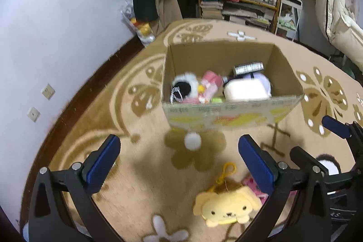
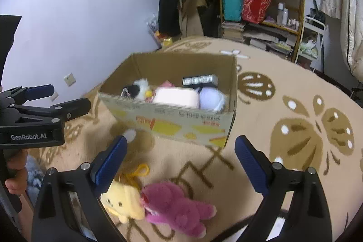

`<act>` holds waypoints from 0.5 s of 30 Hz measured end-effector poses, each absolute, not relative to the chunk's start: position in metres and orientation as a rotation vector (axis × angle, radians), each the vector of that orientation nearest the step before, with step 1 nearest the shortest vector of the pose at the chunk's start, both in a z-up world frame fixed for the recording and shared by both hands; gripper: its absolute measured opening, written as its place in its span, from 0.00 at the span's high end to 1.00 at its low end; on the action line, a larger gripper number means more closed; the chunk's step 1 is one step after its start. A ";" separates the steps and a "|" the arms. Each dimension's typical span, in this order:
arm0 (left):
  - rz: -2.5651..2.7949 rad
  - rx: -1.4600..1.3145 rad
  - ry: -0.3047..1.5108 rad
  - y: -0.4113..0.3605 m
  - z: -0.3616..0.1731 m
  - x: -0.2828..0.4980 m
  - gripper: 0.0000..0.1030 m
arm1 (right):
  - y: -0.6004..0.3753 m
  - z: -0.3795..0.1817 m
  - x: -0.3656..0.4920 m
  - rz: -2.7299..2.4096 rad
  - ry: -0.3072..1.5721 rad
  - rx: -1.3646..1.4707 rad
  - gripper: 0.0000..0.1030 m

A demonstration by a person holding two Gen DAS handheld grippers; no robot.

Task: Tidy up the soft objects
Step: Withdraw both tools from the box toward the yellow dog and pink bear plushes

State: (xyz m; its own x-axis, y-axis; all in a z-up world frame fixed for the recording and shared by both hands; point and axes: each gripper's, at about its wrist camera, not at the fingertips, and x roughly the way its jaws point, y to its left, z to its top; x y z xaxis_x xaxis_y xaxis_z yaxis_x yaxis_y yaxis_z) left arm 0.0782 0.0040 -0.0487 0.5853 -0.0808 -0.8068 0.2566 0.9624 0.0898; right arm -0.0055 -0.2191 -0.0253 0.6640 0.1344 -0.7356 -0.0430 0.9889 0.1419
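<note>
Both tongs (image 1: 179, 158) (image 2: 181, 161) open, empty, w/ box (image 1: 231, 115) ahead.

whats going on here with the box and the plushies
A person is clearing soft toys off a rug into a cardboard box, which already holds several. Both hand-held grippers, left and right, are open and empty. A yellow dog plush, a pink plush and a white pom-pom lie on the rug.
</note>
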 end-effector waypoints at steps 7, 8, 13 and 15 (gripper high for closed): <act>-0.226 0.200 1.010 0.002 -0.071 0.071 0.00 | -0.207 -0.054 -0.007 0.141 0.969 0.030 0.03; -0.230 0.196 1.025 0.002 -0.075 0.071 0.00 | -0.205 -0.056 -0.007 0.150 0.978 0.023 0.03; -0.235 0.181 1.082 0.000 -0.091 0.067 0.00 | -0.201 -0.071 -0.005 0.179 1.044 -0.001 0.05; -0.232 0.173 1.104 -0.001 -0.097 0.066 0.00 | -0.200 -0.079 -0.005 0.187 1.081 -0.001 0.08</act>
State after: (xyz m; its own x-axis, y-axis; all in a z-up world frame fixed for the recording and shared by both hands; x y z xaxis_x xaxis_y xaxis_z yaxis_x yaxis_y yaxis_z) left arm 0.0659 -0.0007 -0.0972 0.4300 -0.0990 -0.8974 0.2704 0.9625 0.0233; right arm -0.0049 -0.2002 -0.0793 0.4560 0.1509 -0.8771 -0.1522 0.9842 0.0902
